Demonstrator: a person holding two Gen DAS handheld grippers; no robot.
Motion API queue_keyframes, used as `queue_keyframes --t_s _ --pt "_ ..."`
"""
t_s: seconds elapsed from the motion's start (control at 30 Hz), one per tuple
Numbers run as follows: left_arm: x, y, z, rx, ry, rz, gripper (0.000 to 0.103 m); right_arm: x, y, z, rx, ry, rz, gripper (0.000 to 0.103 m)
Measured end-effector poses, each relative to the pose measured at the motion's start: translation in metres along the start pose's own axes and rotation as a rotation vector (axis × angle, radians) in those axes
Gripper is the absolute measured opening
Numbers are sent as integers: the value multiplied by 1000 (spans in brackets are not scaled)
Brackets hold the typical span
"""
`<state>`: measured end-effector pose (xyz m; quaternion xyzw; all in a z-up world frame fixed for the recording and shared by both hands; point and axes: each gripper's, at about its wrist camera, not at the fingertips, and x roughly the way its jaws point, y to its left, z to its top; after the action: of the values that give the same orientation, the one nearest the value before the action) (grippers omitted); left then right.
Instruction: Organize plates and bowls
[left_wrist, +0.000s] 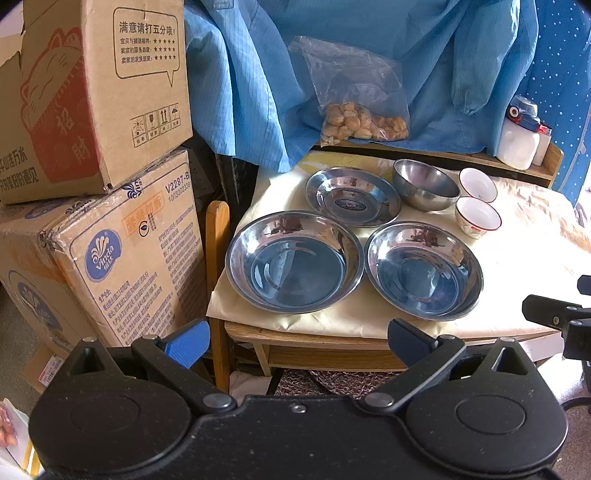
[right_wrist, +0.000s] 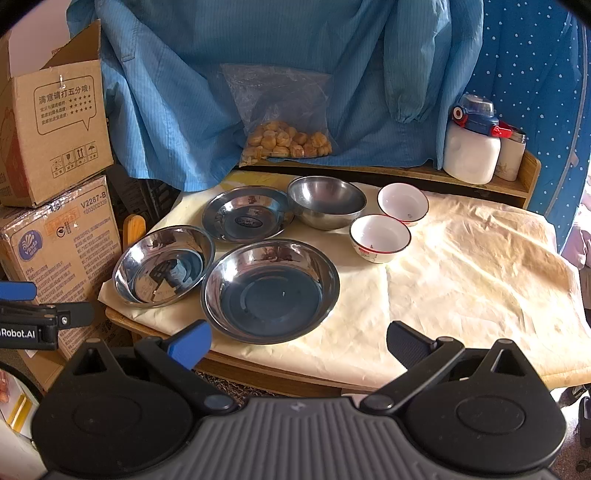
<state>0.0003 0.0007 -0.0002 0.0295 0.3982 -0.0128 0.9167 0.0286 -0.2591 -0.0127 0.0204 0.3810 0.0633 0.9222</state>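
Observation:
Three steel plates lie on the cloth-covered table (right_wrist: 461, 295): a front-left plate (left_wrist: 293, 260) (right_wrist: 164, 266), a front-right plate (left_wrist: 424, 269) (right_wrist: 269, 290), and a smaller plate with a dark sticker (left_wrist: 352, 195) (right_wrist: 247, 214) behind them. A steel bowl (left_wrist: 424, 184) (right_wrist: 327, 203) stands to the right of the smaller plate. Two white bowls with red rims (left_wrist: 477, 184) (left_wrist: 477, 217) (right_wrist: 402, 203) (right_wrist: 380, 238) sit further right. My left gripper (left_wrist: 298, 341) hangs open before the table's front edge. My right gripper (right_wrist: 299, 343) is open too, near the front-right plate, holding nothing.
Stacked cardboard boxes (left_wrist: 99, 177) (right_wrist: 55, 184) stand left of the table. Blue cloth (right_wrist: 258, 74) hangs behind, with a plastic bag of snacks (right_wrist: 288, 142) and a white bottle (right_wrist: 472, 147) on a wooden shelf. The table's right half (right_wrist: 480, 266) is bare cloth.

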Motion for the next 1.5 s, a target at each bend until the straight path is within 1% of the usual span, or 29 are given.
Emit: queue_keyframes --t_s 1.5 --pt "2 6 1 -5 4 0 102 -1 -2 -2 -1 -2 1 103"
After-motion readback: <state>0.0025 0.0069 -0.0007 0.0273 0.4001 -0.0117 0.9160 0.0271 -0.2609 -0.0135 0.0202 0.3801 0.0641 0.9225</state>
